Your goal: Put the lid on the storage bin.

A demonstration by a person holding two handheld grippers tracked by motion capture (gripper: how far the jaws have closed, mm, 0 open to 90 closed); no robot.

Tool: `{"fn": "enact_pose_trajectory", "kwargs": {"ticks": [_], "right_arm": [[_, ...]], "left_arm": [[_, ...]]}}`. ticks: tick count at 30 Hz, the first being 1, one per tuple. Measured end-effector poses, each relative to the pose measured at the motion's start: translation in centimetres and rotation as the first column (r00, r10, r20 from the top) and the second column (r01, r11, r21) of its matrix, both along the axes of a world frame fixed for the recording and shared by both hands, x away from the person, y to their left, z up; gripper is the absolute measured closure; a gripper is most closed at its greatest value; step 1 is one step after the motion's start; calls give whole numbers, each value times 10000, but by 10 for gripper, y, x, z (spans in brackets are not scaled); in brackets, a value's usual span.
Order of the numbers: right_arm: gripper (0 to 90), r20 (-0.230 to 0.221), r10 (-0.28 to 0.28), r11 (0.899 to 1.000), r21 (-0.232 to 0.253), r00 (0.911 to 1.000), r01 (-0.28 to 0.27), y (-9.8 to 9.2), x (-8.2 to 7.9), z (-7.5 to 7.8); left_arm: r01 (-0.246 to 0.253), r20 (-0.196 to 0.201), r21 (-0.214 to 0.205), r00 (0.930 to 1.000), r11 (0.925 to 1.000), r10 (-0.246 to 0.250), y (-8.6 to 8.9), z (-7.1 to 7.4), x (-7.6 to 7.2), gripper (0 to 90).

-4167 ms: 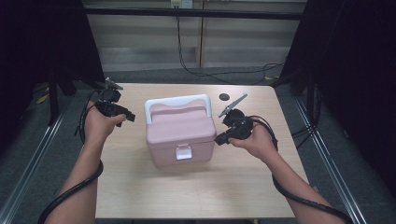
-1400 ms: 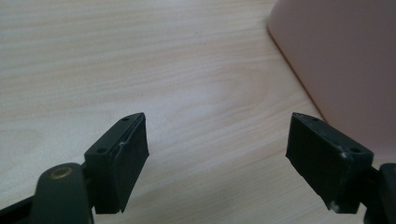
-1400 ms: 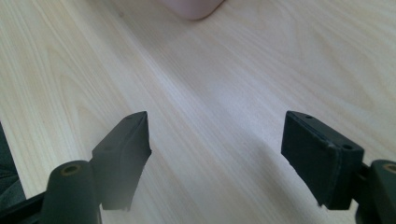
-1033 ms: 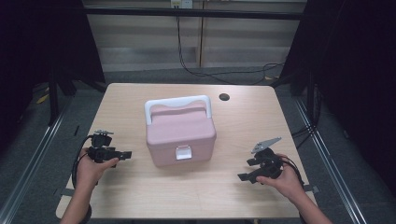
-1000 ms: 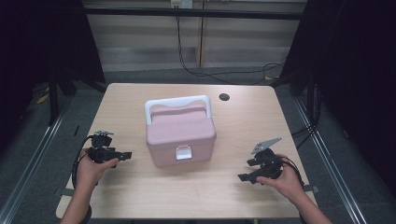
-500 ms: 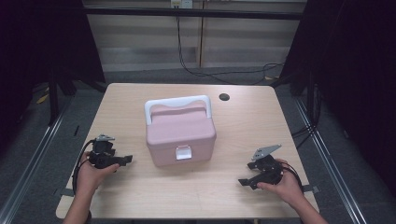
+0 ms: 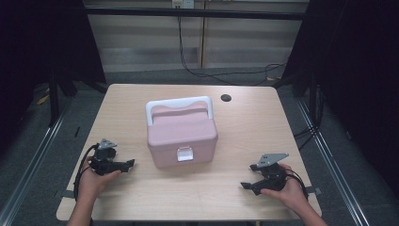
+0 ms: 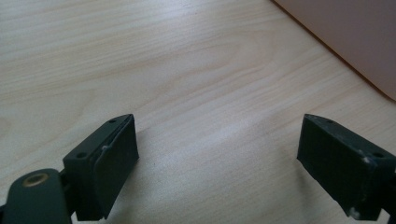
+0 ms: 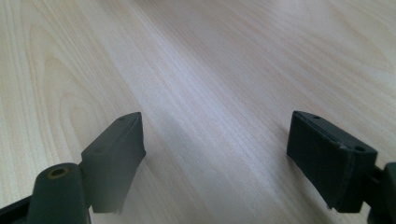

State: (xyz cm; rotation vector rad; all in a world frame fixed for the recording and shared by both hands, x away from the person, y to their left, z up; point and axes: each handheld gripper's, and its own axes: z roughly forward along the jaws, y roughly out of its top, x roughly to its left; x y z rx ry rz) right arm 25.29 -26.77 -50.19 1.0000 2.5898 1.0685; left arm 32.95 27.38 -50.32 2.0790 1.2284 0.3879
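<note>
1. Left gripper (image 8: pixel 217 161): the 2 black jaws stand spread wide, with bare wood grain between them and nothing pinched. They have just been opening. A corner of the pink box's wall (image 8: pixel 348 35) lies ahead of the jaws, apart from them.
2. Right gripper (image 9: pixel 215 161): the 2 jaws stand spread wide over bare tabletop, holding nothing.
3. Hands: in the high view the left hand (image 7: pixel 91 181) rests the left gripper (image 7: pixel 126 164) low on the table (image 7: pixel 263 117), jaws aimed toward the box from its left-hand side. The right hand (image 7: pixel 287 190) holds the right gripper (image 7: pixel 248 184) near the front right edge, well apart from the box.
4. Task object: the pink lidded box (image 7: pixel 181 136) stands upright at the middle of the table. Its lid appears shut, the white front latch (image 7: pixel 184 153) lies flat against the front wall, and the white carrying handle (image 7: pixel 178 103) is folded back over the rear of the lid.
5. Surroundings: a dark round cable hole (image 7: pixel 226 98) lies behind the box, near the far edge.
6. Progress, as judged: both grippers are empty and parked clear of the box, which reads either as work on the box completed or not yet begun. With the box closed and latched, nothing visible remains to be handled.
</note>
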Motion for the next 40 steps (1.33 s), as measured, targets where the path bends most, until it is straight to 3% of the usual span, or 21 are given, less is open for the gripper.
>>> {"fn": "enact_pose_trajectory", "kwargs": {"ticks": [5,12,19,40], "right_arm": [[183,328,50,10000,35,9994,-51,0,-2,-3],[182,734,57,10000,-7,9973,-56,-1,-5,-6],[178,939,30,9999,150,9956,-44,-2,-7,-8],[178,941,32,9999,145,9956,-46,-2,-6,-8]], "left_arm": [[122,216,-42,9997,9999,-121,1,-2,-2,117],[446,591,330,9972,9985,-465,-1,-6,-6,87],[528,645,369,9964,9979,-551,-2,-7,-6,69],[531,646,369,9964,9979,-554,-2,-7,-6,67]]}}
